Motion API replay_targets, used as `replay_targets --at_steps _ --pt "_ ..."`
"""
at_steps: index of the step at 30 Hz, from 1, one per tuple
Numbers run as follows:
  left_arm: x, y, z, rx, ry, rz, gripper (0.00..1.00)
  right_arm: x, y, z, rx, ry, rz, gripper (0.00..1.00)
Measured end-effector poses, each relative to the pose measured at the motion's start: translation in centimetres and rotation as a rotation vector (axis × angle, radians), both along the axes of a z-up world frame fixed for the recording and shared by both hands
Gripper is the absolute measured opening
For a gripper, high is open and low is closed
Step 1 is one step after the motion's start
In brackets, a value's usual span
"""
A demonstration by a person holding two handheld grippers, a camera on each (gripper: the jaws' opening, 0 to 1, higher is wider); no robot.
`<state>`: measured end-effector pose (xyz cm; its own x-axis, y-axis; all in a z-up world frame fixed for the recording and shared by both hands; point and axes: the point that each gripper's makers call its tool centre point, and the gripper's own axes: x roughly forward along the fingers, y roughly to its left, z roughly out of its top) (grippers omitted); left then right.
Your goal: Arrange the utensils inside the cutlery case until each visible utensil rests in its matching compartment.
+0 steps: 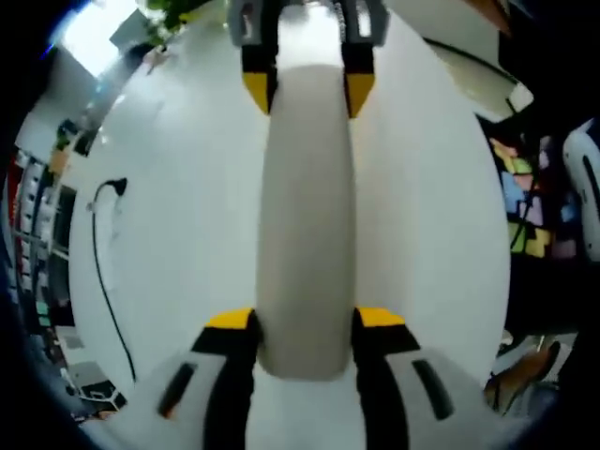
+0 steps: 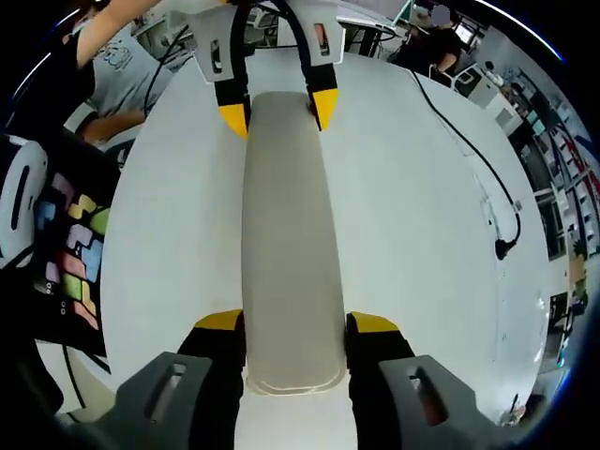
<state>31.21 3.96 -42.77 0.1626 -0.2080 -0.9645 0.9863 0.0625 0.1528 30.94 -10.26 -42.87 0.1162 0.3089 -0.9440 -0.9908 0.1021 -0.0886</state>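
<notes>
Two tongs hold one long pale cutlery case (image 2: pixel 289 244) by its opposite ends: your left tongs (image 1: pixel 306 323) clamp one end, your right tongs (image 2: pixel 292 328) the other. It lies along the middle of a white table (image 2: pixel 412 244). A black cable (image 2: pixel 487 178) lies near one edge; coloured blocks (image 2: pixel 73 248) sit beyond the other.

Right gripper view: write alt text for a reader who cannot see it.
A long, closed off-white cutlery case lies on a white table, with the right gripper closed on its near end and the left gripper closed on its far end. A black cable trails across the table.
</notes>
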Motion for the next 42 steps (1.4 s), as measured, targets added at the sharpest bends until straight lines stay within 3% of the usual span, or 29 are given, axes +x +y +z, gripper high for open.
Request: replay_targets --at_steps 6,13,36,42 --pt "1.8 -0.5 -0.2 0.001 0.003 -0.004 0.42 1.6 -0.4 -0.7 -0.026 -0.007 0.000 0.43" --pt "2.5 -0.8 -0.9 -0.008 0.018 -0.019 0.42 2.7 -0.9 -2.6 -0.033 0.016 -0.001 0.43" --pt "2.8 -0.4 -4.0 0.020 0.036 -0.026 0.42 2.9 -0.6 -4.3 -0.091 0.026 0.014 0.43" --pt "2.8 -0.3 -3.9 0.023 0.030 -0.029 0.42 2.8 -0.7 -4.3 -0.102 0.035 0.005 0.43"
